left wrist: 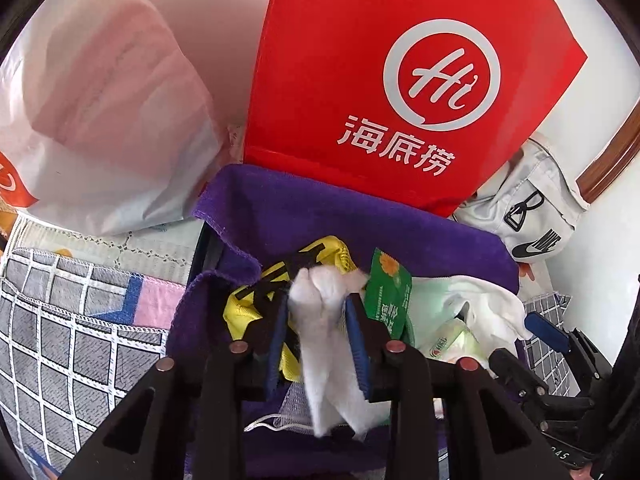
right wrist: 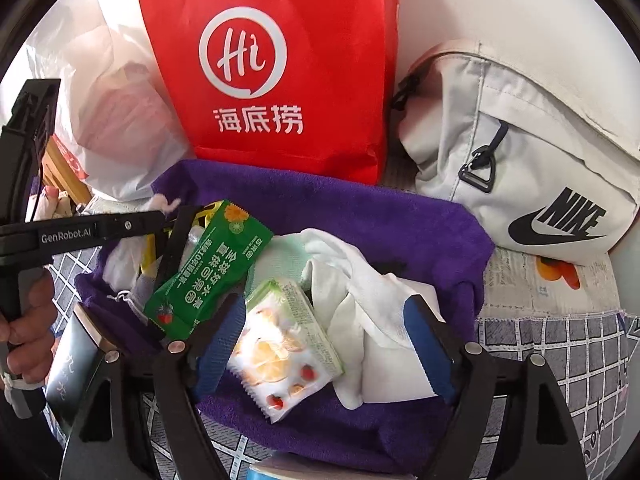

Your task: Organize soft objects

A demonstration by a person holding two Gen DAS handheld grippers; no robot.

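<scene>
Blue-padded jaws of my left gripper (left wrist: 318, 316) pinch a fluffy white cloth (left wrist: 332, 344), which stands up between the pads and trails down toward the camera. Under it lies a yellow cloth with black lettering (left wrist: 280, 276), and just to its right a green snack packet (left wrist: 388, 296) leans against the gripper's right finger.

My right gripper (right wrist: 326, 344) hangs with its jaws wide apart and nothing pressed between them. A white snack packet printed with fruit (right wrist: 284, 356) lies between the pads, close to the left one, and a crumpled white cloth (right wrist: 380, 316) lies against the right pad.

All of this sits in a bin lined with a purple towel (right wrist: 420, 220), which drapes over the rim. The bin rests on a grey checked sheet (right wrist: 580, 344).

Farther back, a red paper bag with a white "Hi" logo (right wrist: 280, 60) stands upright just behind the purple towel. Beside it on the left is a translucent white plastic bag (left wrist: 108, 120) with something pink inside, and on the right a pale grey Nike bag (right wrist: 520, 152) lies by the wall.
</scene>
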